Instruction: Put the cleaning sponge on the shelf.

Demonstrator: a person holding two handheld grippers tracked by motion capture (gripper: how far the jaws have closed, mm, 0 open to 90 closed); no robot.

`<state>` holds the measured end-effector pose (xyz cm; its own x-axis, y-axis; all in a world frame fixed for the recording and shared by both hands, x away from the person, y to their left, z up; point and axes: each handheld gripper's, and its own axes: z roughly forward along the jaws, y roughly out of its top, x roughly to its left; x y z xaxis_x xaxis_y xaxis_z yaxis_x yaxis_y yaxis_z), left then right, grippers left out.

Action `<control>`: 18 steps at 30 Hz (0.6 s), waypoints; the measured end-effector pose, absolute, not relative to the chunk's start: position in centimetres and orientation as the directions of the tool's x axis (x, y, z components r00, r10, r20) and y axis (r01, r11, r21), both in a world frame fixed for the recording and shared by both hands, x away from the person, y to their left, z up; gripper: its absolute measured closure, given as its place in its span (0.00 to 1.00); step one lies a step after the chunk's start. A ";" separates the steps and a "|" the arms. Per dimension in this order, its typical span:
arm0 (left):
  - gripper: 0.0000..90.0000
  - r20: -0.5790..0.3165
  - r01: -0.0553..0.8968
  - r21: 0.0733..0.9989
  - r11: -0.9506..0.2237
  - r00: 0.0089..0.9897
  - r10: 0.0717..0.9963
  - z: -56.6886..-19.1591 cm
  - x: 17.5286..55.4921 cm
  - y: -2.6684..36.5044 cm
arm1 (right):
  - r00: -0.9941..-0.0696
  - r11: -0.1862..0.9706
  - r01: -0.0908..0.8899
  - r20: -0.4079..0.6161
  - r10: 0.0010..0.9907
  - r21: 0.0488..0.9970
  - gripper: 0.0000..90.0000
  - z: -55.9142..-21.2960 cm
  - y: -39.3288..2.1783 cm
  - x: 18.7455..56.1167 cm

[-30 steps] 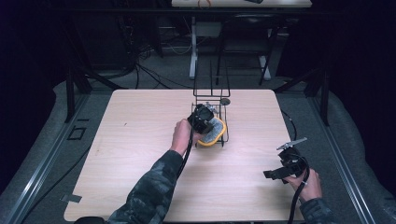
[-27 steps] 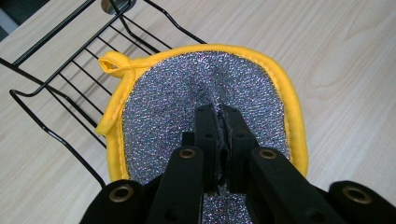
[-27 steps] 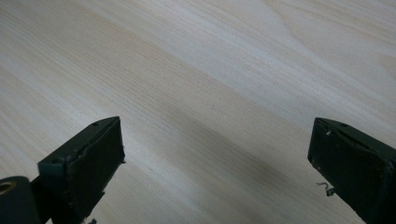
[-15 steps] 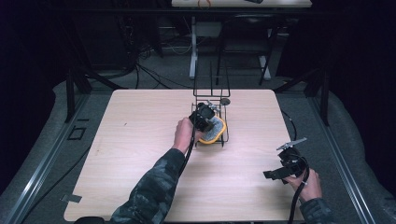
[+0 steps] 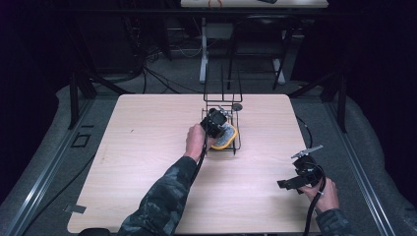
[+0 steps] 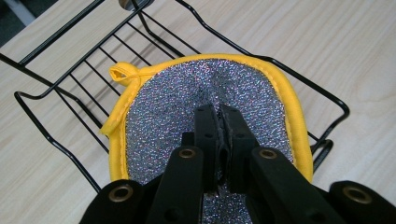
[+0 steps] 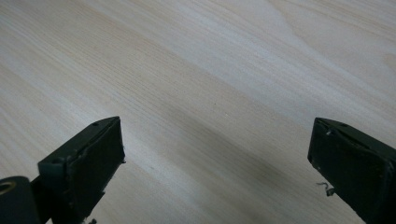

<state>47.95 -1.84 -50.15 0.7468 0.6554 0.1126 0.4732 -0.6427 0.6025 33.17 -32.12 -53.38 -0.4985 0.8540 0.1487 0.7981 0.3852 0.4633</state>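
A silver glittery scrubbing pad (image 6: 159,121) with a yellow rim and hanging loop lies in the low end of a black wire rack (image 6: 344,108). My left gripper (image 6: 218,112) is shut on it, pinching a fold of the silver face near its middle. From the high view, the left gripper (image 5: 216,123) hangs over the pad (image 5: 228,140) inside the rack (image 5: 238,118) at the table's centre back. My right gripper (image 5: 289,184) is near the front right corner; its jaws (image 7: 217,154) stand open, wide apart, over bare wood.
The light wooden table (image 5: 147,147) carries the rack alone. The rack's tall upright wires (image 5: 223,88) rise at its far end. Cables trail from both grippers toward the front edge. Dark floor and stand legs surround the table.
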 end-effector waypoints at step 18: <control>0.48 0.021 0.538 0.608 -0.584 0.724 0.689 -49.9 47.7 -0.5 | -0.493 0.379 0.802 0.153 0.856 0.462 0.03 -53.4 -32.2 33.1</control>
